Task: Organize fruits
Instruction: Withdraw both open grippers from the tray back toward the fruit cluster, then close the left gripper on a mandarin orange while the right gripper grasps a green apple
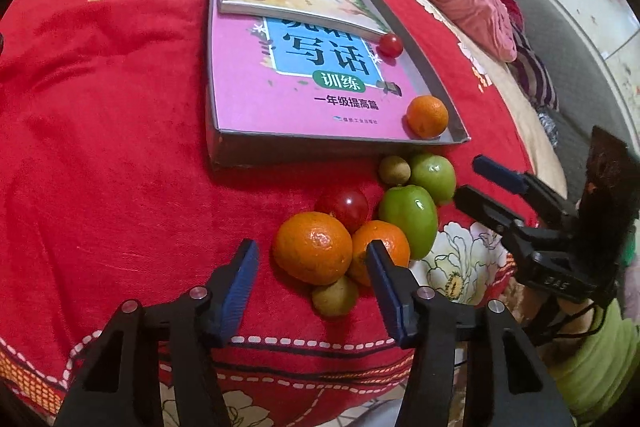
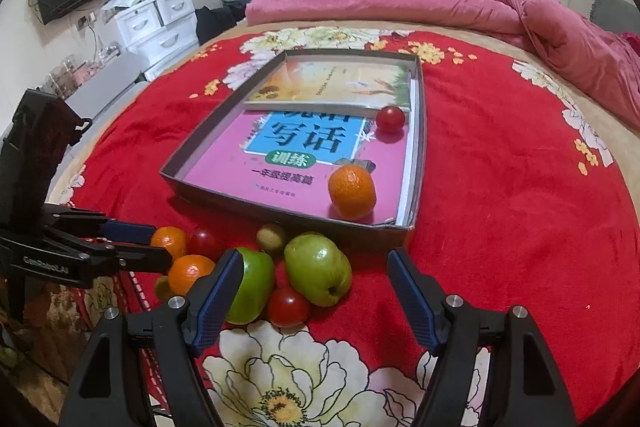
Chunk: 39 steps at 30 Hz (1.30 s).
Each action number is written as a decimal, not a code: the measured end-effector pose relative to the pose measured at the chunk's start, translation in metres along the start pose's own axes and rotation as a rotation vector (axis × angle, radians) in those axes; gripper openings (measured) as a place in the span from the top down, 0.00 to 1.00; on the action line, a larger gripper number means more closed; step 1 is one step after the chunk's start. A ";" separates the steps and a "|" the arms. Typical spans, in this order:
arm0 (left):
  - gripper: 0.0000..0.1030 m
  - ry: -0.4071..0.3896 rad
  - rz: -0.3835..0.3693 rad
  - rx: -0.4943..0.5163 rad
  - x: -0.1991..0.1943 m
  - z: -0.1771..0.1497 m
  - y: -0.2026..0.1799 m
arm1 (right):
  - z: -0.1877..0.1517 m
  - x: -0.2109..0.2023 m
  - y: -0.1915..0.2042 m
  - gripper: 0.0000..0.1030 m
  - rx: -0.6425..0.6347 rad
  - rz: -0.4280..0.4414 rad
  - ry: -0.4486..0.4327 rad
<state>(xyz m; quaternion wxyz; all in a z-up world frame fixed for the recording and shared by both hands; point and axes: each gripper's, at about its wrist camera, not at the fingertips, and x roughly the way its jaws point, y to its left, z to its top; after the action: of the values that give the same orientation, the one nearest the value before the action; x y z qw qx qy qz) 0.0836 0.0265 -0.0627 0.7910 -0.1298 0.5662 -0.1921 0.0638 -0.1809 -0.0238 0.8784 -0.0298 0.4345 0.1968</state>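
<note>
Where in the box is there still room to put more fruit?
The box has bare room across the pink book, left of the orange and the small tomato. The yellow book fills the far end. In front of the box, the loose fruit pile is crowded.

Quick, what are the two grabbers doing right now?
Left gripper: open around an orange, not pinching it.
Right gripper: open, holding nothing.

On pink workbook (image 1: 280, 95) cover: "写话", "训练", "一年级提高篇". On left gripper (image 2: 160, 247) body: partly legible "GenRobot.AI".
</note>
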 end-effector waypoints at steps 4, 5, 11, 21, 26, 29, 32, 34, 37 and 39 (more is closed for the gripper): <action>0.45 0.012 -0.029 -0.032 0.004 0.002 0.005 | 0.000 0.010 -0.006 0.31 0.026 0.008 0.036; 0.45 0.015 -0.035 -0.040 0.005 0.003 0.007 | 0.000 0.014 -0.009 0.33 0.038 0.015 0.049; 0.45 0.036 -0.065 -0.080 0.010 0.006 0.015 | 0.000 0.034 -0.018 0.47 0.083 0.077 0.119; 0.46 0.055 -0.096 -0.106 0.018 0.010 0.021 | 0.002 0.051 -0.016 0.57 0.071 0.112 0.153; 0.58 0.045 -0.100 -0.089 0.018 0.009 0.016 | 0.003 0.051 -0.015 0.58 0.070 0.111 0.148; 0.58 0.035 -0.094 -0.078 0.016 0.008 0.014 | 0.003 0.049 -0.015 0.58 0.067 0.108 0.141; 0.58 0.013 -0.089 -0.062 0.011 0.007 0.010 | 0.002 0.043 -0.016 0.58 0.074 0.112 0.126; 0.58 -0.009 -0.082 -0.045 0.004 0.006 0.007 | 0.002 0.038 -0.017 0.58 0.080 0.117 0.112; 0.58 -0.055 -0.061 -0.012 -0.007 0.007 0.000 | 0.001 0.030 -0.017 0.58 0.083 0.126 0.091; 0.58 -0.075 -0.055 0.003 -0.013 0.008 -0.003 | 0.002 0.024 -0.015 0.58 0.075 0.125 0.071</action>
<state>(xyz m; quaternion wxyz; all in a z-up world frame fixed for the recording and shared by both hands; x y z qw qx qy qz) 0.0867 0.0296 -0.0479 0.8063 -0.1516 0.5320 -0.2096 0.0842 -0.1869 -0.0428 0.8489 0.0232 0.4735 0.2338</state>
